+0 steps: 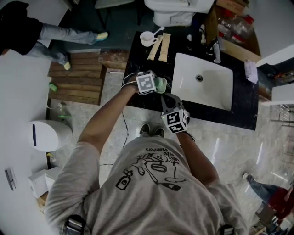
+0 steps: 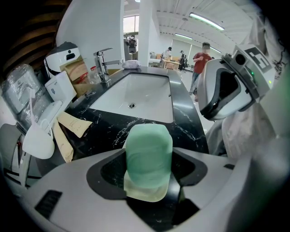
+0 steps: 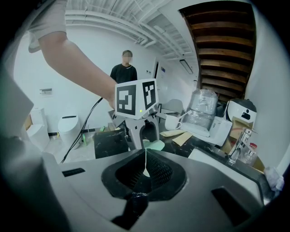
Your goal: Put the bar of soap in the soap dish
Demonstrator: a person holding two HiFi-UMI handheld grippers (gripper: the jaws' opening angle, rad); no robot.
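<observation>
The green bar of soap [image 2: 148,149] stands on end between my left gripper's [image 2: 149,181] jaws, with a pale wrapper round its lower end; that gripper is shut on it. Seen from the head, the soap [image 1: 161,84] is over the black counter's [image 1: 138,55] front edge, left of the sink. My right gripper [image 3: 145,165] is shut on a thin pale flap that runs to the soap [image 3: 156,146] under the left gripper [image 3: 144,136]. It [image 1: 164,97] points at the soap from just in front of the counter. A white dish-like cup [image 1: 148,38] stands at the counter's back left.
A white basin [image 1: 202,80] with a chrome tap [image 2: 102,63] fills the counter's middle. Two tan cardboard strips [image 1: 159,47] lie beside the cup. A toilet [image 1: 177,11] stands behind the counter. A person [image 3: 123,68] stands in the background; boxes and bottles crowd the far right corner.
</observation>
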